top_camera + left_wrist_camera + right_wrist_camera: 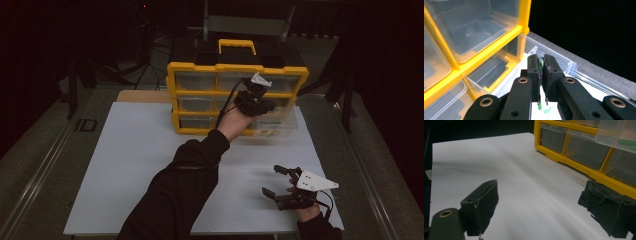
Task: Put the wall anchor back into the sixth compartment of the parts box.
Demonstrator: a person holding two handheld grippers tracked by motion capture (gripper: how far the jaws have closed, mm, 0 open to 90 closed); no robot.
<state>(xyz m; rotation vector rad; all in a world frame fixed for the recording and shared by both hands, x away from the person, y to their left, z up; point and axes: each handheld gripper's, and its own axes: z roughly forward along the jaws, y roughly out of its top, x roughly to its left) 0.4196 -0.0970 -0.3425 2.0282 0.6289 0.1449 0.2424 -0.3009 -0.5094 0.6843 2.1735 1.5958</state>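
Yellow parts organizer (235, 95) with clear drawers stands upright at the far side of the white table mat (145, 165). Its bottom-right clear drawer (272, 127) is pulled out toward the person. The left gripper (257, 102) is held in front of the organizer's right column, just above the pulled-out drawer. In the left gripper view its jaws are pressed together on a thin green strip (539, 105), whose lower end pokes out beneath the pads over the open drawer (564, 66); a second green piece (547, 110) lies just beside it inside the drawer. The right gripper (282, 187) rests on the mat, well apart from the organizer, nearer the person. Its jaws stand wide apart with nothing between them, pointing toward the organizer's front (584, 152).
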